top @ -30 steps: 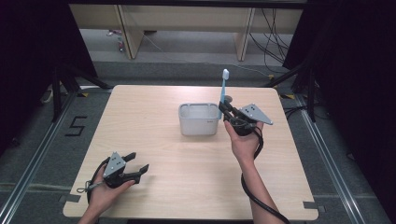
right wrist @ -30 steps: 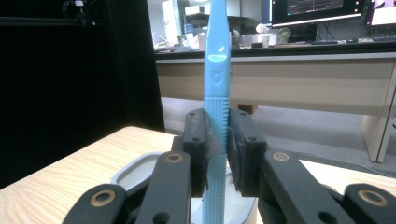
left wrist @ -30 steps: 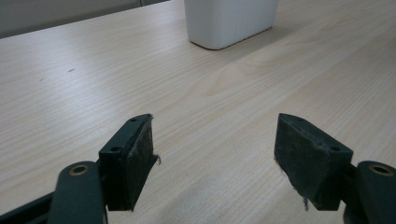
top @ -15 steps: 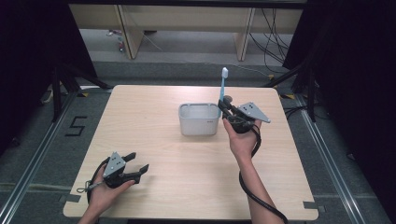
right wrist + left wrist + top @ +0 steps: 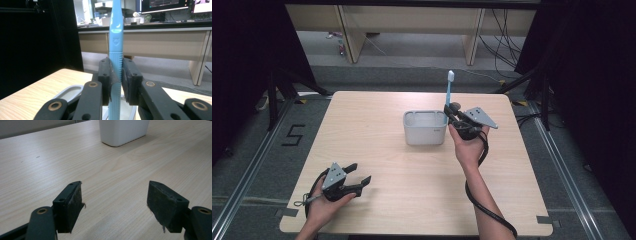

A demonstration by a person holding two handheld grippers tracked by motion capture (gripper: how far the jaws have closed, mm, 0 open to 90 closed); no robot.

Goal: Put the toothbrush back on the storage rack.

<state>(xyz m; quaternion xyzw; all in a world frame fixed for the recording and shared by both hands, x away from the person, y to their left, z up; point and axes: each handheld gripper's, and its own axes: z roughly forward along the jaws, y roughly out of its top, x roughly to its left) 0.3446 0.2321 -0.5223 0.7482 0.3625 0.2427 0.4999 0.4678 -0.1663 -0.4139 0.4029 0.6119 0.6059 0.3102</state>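
A light blue toothbrush stands upright with my right gripper shut on its handle, just above the right end of a white rectangular holder. In the right gripper view the toothbrush rises between the black pads, with the holder's rim below. My left gripper rests open near the table's front left corner. The left gripper view has nothing between its pads, and the holder stands farther off.
The wooden table has a bare middle and front. Cables trail from both grippers. Desk legs and dark stands sit on the floor beyond the far edge, and a taped mark lies on the floor at the left.
The right gripper with the toothbrush has shifted slightly toward the holder. The left gripper has stayed still and open.
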